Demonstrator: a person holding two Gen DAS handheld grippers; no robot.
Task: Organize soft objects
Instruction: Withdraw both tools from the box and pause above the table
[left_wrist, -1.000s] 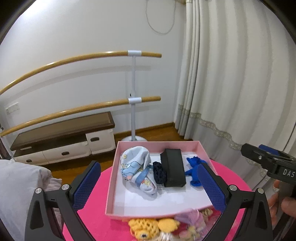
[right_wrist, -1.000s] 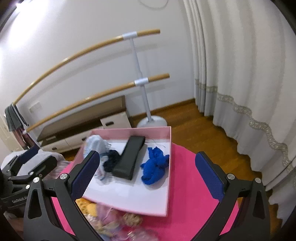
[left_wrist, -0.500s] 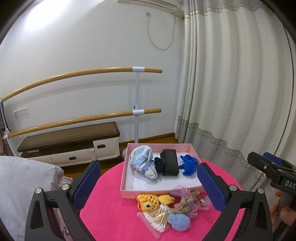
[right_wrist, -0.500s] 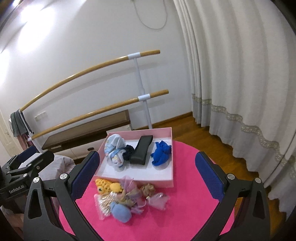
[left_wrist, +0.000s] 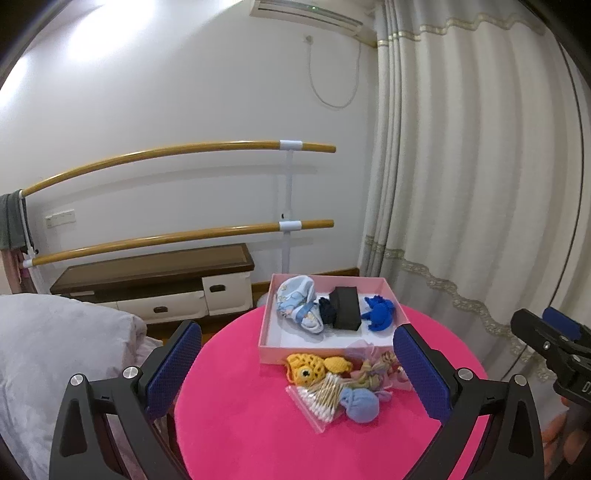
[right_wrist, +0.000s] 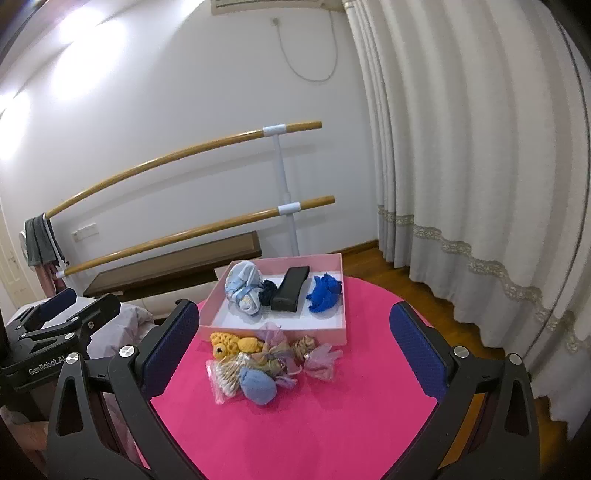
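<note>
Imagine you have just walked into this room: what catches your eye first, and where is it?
The round hot-pink table dominates the foreground. Towards its far edge sits a pale pink box holding soft items, including a bright blue bundle. A loose pile lies before it, with a yellow crochet fish.

Partly hidden items on and around the pink table

The left gripper (left_wrist: 297, 373) blocks the frilly pouch (left_wrist: 397, 378) at its right finger, and the table (left_wrist: 240, 435) runs out of the bottom edge. The swab bag (right_wrist: 225, 374) lies half under the pale blue bundle (right_wrist: 258, 384). The dark blue cloth (right_wrist: 267, 292) in the box (right_wrist: 343, 295) is squeezed between neighbours, its shape unclear. The right gripper (left_wrist: 554, 343) is cropped at the left view's edge; its grip can't be judged there.
</note>
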